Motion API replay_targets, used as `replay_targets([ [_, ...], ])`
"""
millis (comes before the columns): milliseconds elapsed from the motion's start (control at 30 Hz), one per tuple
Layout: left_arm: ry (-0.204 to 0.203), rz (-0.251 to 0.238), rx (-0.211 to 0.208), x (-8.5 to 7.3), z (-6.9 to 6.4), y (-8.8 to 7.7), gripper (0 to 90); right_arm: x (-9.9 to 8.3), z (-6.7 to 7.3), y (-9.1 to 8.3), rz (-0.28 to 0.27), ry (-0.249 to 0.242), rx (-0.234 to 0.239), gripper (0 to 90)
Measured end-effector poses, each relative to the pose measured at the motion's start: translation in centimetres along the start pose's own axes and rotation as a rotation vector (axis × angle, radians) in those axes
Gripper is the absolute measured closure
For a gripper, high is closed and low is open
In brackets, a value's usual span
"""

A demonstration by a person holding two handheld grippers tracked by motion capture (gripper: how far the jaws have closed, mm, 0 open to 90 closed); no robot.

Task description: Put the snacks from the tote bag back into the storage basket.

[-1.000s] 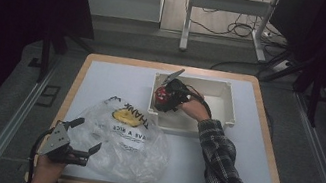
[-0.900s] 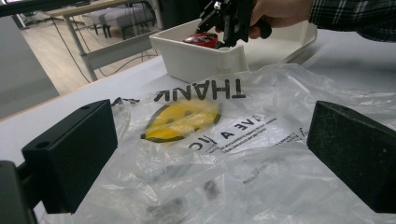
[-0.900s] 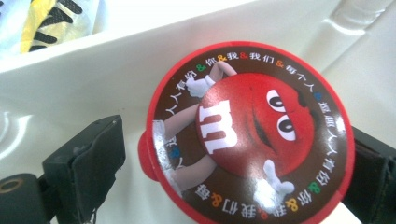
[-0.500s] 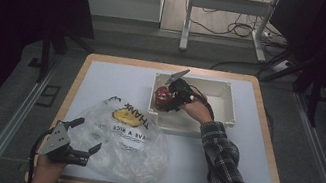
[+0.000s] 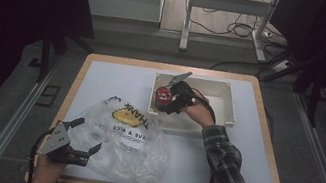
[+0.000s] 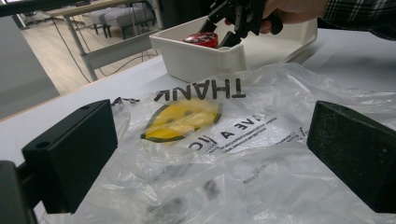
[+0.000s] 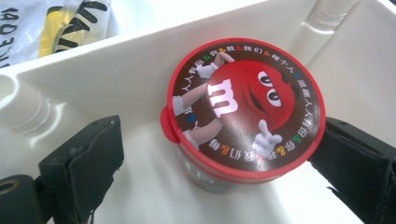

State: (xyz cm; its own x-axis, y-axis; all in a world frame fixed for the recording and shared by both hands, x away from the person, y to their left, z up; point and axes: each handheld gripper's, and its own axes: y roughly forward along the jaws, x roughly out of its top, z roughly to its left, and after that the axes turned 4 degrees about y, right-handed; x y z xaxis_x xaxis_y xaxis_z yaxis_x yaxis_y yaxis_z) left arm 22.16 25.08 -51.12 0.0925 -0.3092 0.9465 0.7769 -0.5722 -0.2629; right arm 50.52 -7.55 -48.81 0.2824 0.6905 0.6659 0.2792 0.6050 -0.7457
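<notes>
Right gripper (image 7: 210, 158) is down in the white plastic box (image 5: 231, 96), jaws spread around the red-lidded round candy tub (image 7: 245, 109); the left pad is clear of it, the right pad at its rim. The tub stands upright, tight to the box's left wall. Near left, the left gripper (image 6: 210, 154) gapes over the crinkled clear plastic bag (image 6: 243, 154).

Red-lidded candy tub (image 7: 245, 109) stands in the white bin (image 7: 116, 74), between spread jaws.
</notes>
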Motion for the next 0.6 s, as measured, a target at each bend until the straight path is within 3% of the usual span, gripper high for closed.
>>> replay_targets([
  [433,-0.001,-0.001,-0.001,0.01,-0.05,0.02,1.7,-0.81,0.17,-0.64,-0.011,0.021,-0.009,4.2],
  [600,0.005,0.001,-0.004,0.04,-0.09,0.00,1.9,-0.94,0.47,-0.81,-0.015,0.008,-0.012,4.2],
])
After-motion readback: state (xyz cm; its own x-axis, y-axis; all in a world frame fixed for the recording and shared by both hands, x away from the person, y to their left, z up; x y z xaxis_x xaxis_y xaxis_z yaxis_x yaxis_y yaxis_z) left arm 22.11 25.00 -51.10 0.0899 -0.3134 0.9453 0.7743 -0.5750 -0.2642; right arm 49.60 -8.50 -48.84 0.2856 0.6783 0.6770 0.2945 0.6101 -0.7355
